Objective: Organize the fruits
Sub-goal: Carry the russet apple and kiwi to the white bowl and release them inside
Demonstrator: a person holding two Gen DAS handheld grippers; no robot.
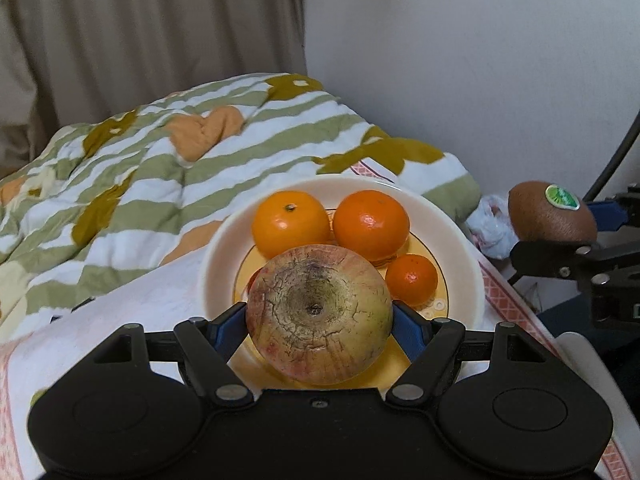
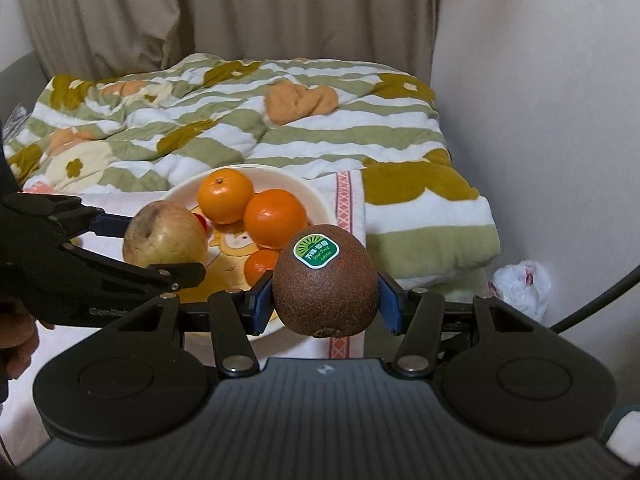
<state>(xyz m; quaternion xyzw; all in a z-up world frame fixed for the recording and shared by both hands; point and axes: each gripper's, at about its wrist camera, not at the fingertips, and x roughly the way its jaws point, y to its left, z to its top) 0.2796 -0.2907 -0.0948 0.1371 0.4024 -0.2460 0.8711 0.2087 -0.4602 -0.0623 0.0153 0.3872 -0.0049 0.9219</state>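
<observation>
Above the near part of the bowl (image 1: 216,264), the apple (image 1: 319,314) is hanging in the air; the left gripper (image 1: 319,322) is pinching it from both sides with its blue pads (image 1: 228,326), and the pale, cracked end of the fruit is facing the left wrist camera. Inside the bowl three oranges are lying close together; the lighter orange (image 1: 291,222) is sitting at the back left with its small stem showing, the darker orange (image 1: 371,224) is pressing beside it at the back right, and the small orange (image 1: 412,279) is resting in front of the darker one. From the right wrist view a bit of something red (image 2: 201,221) is peeking out behind the apple; I cannot tell what it is.

To the right of the bowl, the right gripper (image 2: 326,302) is squeezing the kiwi (image 2: 325,280) between its blue pads; the kiwi is carrying a green sticker (image 2: 316,251) on its upper side, and it is staying in the air near the right rim of the bowl.

Under the bowl a white cloth with a pink patterned border (image 2: 343,196) is lying; behind it a striped quilt (image 2: 240,112) with green bands and mustard flowers is spreading; beige curtains (image 2: 240,12) are hanging at the back; a crumpled white plastic bag (image 2: 520,284) is lying beside the wall.
</observation>
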